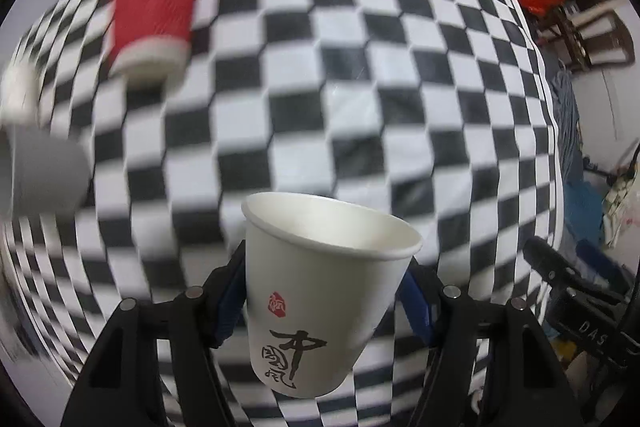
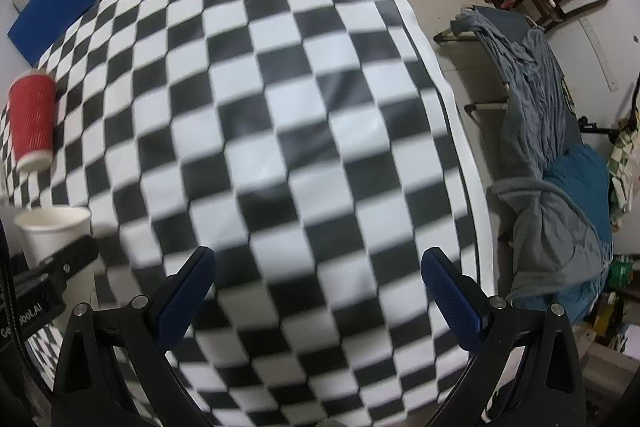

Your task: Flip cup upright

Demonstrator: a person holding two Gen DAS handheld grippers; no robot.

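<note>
Left wrist view: my left gripper pinched a smooth white paper cup bearing black brush calligraphy; my right gripper stood spread.

The left tongs fill the bottom middle of the left wrist view, their two black arms rising from the lower corners and their blue pads pressed against both sides of a white cup, which they hold mouth-up and slightly tilted. The right tongs sit at the bottom of the right wrist view with their blue-padded fingers spread wide apart and nothing between them. At the lower left edge of that same view, part of the left tongs' black body shows.
</note>
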